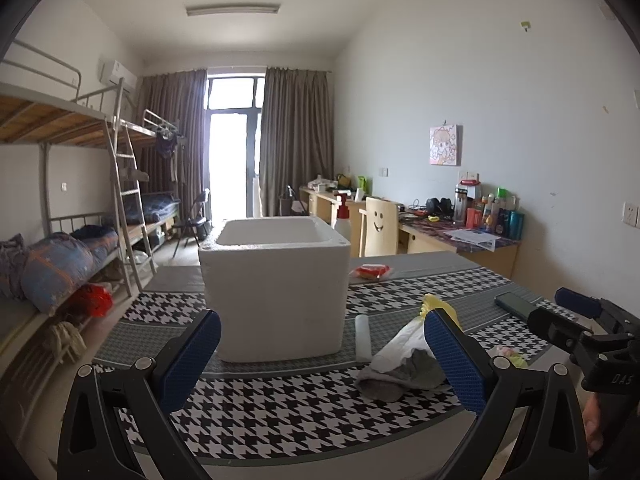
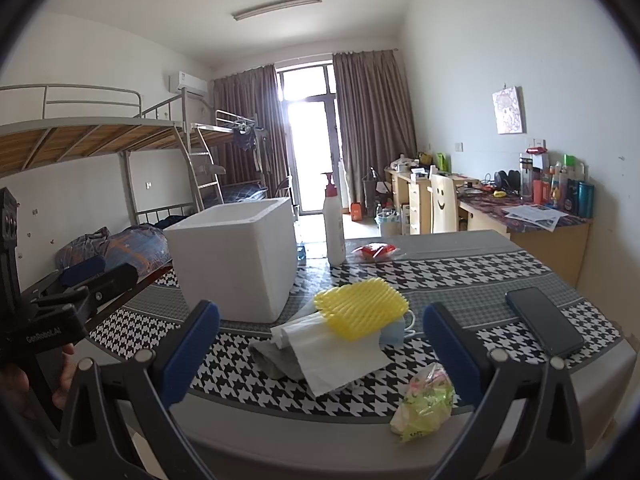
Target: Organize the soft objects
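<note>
Both grippers hang over the near edge of the bench (image 2: 460, 280), jaws spread as wide as they go and nothing between them: the left gripper (image 1: 322, 356) fills the bottom of its own view, the right gripper (image 2: 320, 344) the bottom of its own. The soft things lie in a loose heap at the centre of the right view, just right of the white foam box (image 2: 236, 256): a yellow foam net (image 2: 360, 308) on top, a white sheet (image 2: 336, 352) under it, a grey cloth (image 2: 276, 360) poking out at the lower left, and something pale blue with a white loop, perhaps a mask, tucked at the right. A small crinkly bag (image 2: 426, 404) sits apart at the lower right, near the bench edge. All of it looks light and limp; I judge the net will squash and spring back, so a pinch across its middle should hold, while the cloth wants gathering at a bunched fold. The sheet looks thin and could slide off or drag its neighbours along. The phone (image 2: 544, 320) at right is hard and stays out of it.
</note>
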